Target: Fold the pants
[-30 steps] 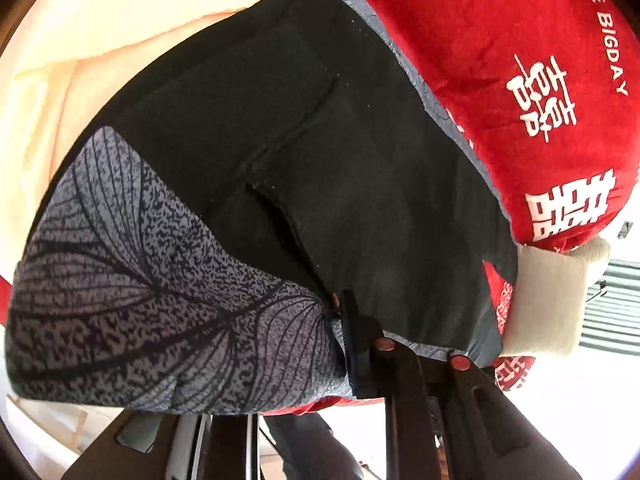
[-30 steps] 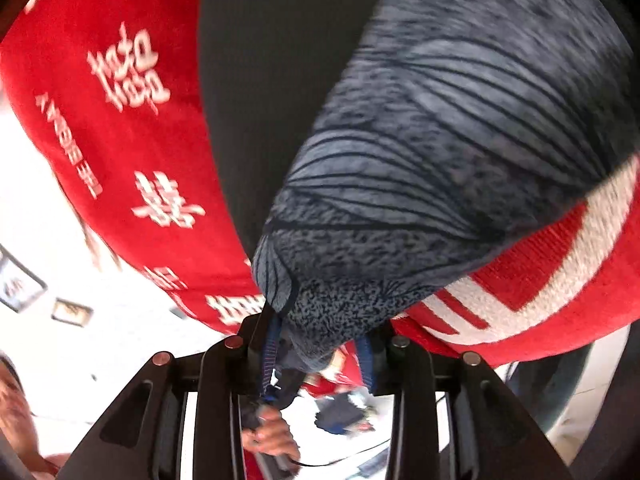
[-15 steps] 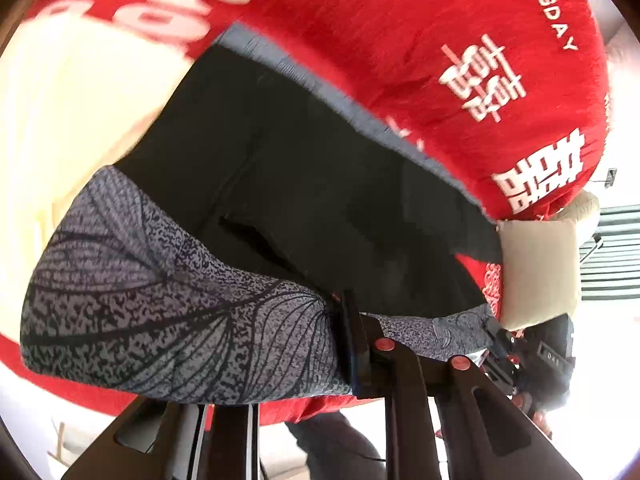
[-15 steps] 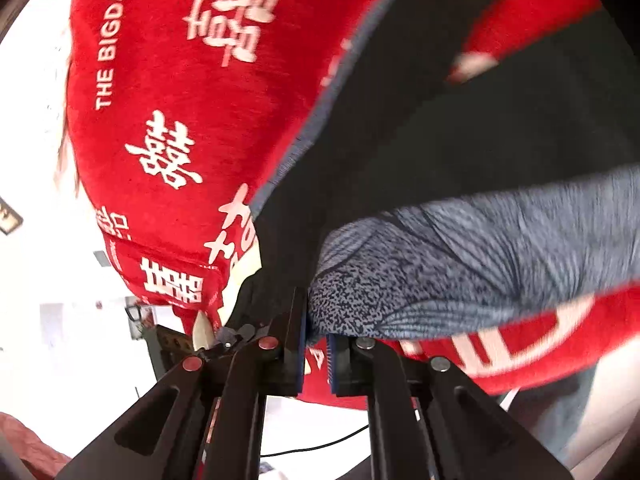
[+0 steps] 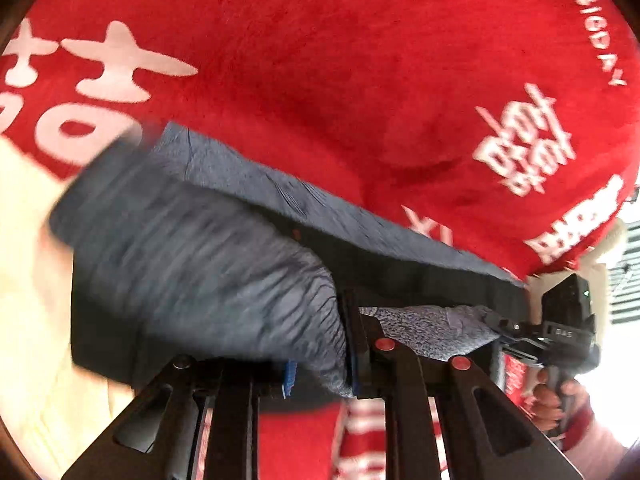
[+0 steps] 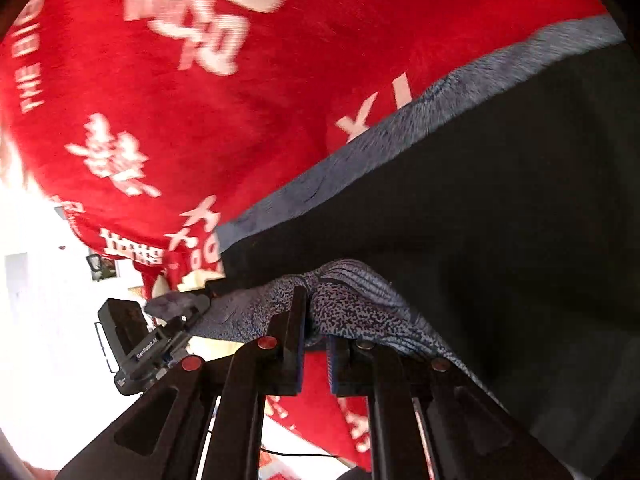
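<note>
Surface: a red blanket (image 5: 320, 92) with white characters and letters covers the top; whether a bed or a table lies under it cannot be told; a cream cloth (image 5: 24, 264) shows at the left edge of the left view

Pants: dark pants (image 6: 460, 220) with a grey leaf-print band lie on the red blanket; the grey printed edge runs as a slanted stripe against the red; the black part spreads to the right in the right view; a printed fold is lifted above the flat part

Left gripper (image 5: 320, 364): jaws closed on a bunched fold of the printed cloth; the cloth here is blurred

Right gripper (image 6: 316, 344): jaws have just been closing; the printed fold sits pinched between them, draping over both fingers

Across views: each gripper shows in the other's camera, black, at the far end of the lifted fold; a hand (image 5: 554, 398) in a red-cuffed sleeve holds the right one

Room: bright and washed out beyond the blanket; a pale wall (image 6: 36, 280) with a small framed picture; slatted lines like a blind at the right edge of the left view
</note>
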Demonstrator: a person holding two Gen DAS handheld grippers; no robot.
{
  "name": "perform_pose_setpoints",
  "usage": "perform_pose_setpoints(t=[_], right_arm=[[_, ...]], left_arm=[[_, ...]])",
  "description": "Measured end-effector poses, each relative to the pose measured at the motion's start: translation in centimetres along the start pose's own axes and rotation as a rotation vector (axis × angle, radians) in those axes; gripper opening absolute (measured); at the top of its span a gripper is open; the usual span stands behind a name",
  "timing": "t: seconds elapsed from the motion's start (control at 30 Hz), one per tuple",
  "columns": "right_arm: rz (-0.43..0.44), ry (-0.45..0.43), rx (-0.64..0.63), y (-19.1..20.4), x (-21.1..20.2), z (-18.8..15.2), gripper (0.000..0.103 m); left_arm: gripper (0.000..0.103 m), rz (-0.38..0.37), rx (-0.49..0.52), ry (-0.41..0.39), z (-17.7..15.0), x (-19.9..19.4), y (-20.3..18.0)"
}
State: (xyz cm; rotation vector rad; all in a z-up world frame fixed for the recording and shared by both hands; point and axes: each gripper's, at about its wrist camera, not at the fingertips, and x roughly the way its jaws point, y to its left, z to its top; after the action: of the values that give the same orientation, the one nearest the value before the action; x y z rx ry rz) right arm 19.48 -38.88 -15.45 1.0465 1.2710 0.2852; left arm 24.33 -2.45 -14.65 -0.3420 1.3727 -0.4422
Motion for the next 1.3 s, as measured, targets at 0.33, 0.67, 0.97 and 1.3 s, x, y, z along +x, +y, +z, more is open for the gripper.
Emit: perform_pose_setpoints(t=[0.33, 0.67, 0.97, 1.3], right_arm=[[-0.007, 0.086, -0.01, -2.3, 3.8, 4.6, 0.011], [0.005, 0.018, -0.118, 3.3, 1.0, 2.5, 0.061], [-0.293, 0.092, -0.299, 5.7, 5.2, 2.8, 0.038], [-0.158, 0.006, -0.22, 4.1, 0.5, 3.2, 0.057]], left_arm=[[0.03, 0.016, -0.026, 0.062, 2.2, 3.2, 0.6], [0.084, 0.22, 0.107, 0.007, 0.4, -1.7, -1.0], [0.084, 0.301, 0.257, 0.04, 0.5, 5.3, -5.4], [0.084, 0.372, 0.268, 0.075, -1.6, 6.0, -7.3]])
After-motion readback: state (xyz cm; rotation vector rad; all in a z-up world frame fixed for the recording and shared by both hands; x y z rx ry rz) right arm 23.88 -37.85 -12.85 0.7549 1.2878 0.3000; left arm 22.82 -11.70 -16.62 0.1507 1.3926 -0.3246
